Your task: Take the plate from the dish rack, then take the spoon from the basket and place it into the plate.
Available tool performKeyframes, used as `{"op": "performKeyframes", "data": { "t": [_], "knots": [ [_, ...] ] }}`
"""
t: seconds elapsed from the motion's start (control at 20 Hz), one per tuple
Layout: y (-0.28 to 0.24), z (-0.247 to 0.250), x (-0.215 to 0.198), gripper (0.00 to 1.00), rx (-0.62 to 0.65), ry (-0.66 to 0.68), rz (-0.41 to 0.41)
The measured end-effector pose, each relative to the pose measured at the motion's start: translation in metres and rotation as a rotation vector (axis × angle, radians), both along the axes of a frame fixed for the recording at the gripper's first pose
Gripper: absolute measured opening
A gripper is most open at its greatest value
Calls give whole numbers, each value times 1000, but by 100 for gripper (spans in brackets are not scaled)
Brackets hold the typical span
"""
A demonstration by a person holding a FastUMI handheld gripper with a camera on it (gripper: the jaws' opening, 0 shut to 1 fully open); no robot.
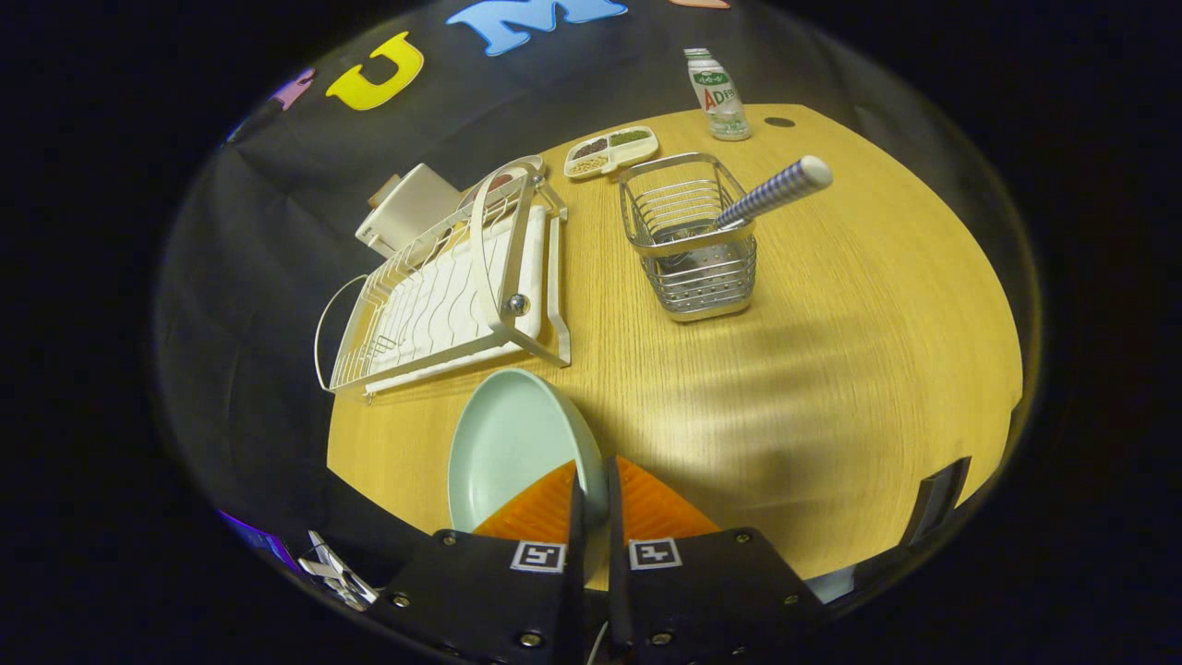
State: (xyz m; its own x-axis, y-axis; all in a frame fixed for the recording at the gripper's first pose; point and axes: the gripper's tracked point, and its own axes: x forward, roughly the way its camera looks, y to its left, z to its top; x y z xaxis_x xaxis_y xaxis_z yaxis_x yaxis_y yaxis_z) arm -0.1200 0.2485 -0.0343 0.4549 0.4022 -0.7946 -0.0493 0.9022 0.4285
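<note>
Pale-green plate (512,443) sits pinched by its near rim between the tongs (591,494), both fingers closed on it; it tilts up and to the left of them, over the near part of the table (831,369), not yet set down as far as I can judge. The move after that turns on the spoon (771,192): it lies ahead of the tongs and a little right, well apart, standing in the wire basket (693,249) with its checked handle slanting up and away to the right, over the rim. That slant is the axis to meet, so the tongs would want to close across the handle, not along it.

Left of the basket lies the white rack (443,296), just beyond the plate. Farther back stand a divided snack tray (611,151) and a small bottle (718,92). Nothing blocks the straight way to the handle; bare table lies between.
</note>
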Motion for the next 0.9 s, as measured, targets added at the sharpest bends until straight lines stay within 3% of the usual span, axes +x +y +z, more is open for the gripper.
{"op": "performKeyframes", "data": {
  "t": [0.35, 0.5, 0.65, 0.7, 0.75, 0.8, 0.9],
  "knots": [
    [-9, -7, 14, 17, 27, -8, -12],
    [-16, 6, 23, 17, -14, -85, 3],
    [-25, 26, 28, 23, -106, -203, 54],
    [-32, 33, 32, 33, -151, -250, 59],
    [-33, 38, 34, 36, -169, -291, 73],
    [-37, 47, 36, 53, -185, -328, 75],
    [-46, 61, 40, 99, -213, -410, 49]
  ]
}}
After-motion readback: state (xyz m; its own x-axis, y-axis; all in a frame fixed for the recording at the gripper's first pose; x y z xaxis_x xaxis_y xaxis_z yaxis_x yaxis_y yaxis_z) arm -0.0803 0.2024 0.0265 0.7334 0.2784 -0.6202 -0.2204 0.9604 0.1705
